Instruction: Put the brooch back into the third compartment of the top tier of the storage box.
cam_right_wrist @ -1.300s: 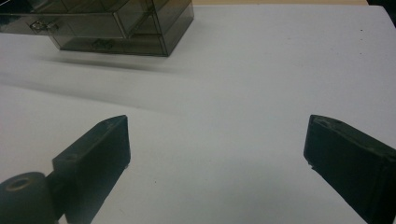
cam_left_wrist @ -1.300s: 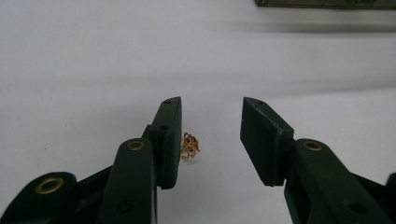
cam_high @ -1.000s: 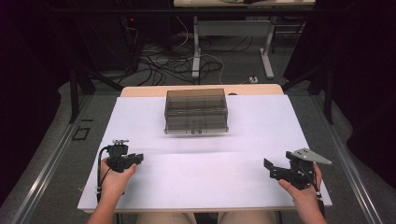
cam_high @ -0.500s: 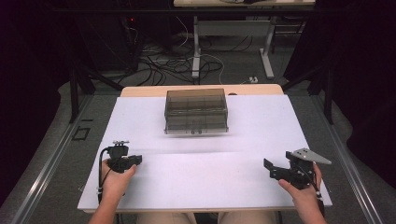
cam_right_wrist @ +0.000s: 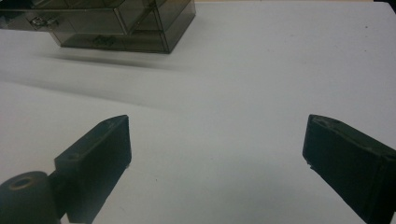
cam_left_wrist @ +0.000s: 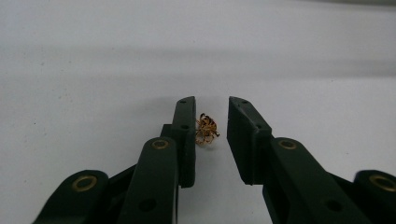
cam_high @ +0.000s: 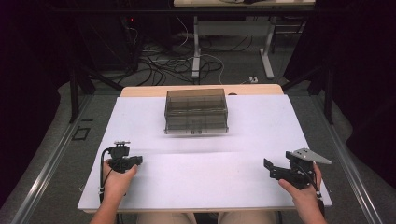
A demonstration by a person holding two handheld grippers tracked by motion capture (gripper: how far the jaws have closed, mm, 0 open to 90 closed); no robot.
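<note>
Gold trinket (cam_left_wrist: 206, 129) lies on the white table (cam_high: 210, 172) between the left gripper (cam_left_wrist: 211, 122) jaws, which have just been closing, not yet pinching. Right gripper (cam_right_wrist: 217, 149) jaws stand spread, holding nothing.

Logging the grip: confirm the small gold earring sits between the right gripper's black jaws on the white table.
Wrong gripper. The small gold earring sits between the left gripper's black jaws, which have just been closing, on the white table; the left gripper view shows it.

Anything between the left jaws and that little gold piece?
Nothing visible. The gold piece lies on the white table between the left gripper jaws, which have just been closing, close by one jaw, gap to the other.
</note>
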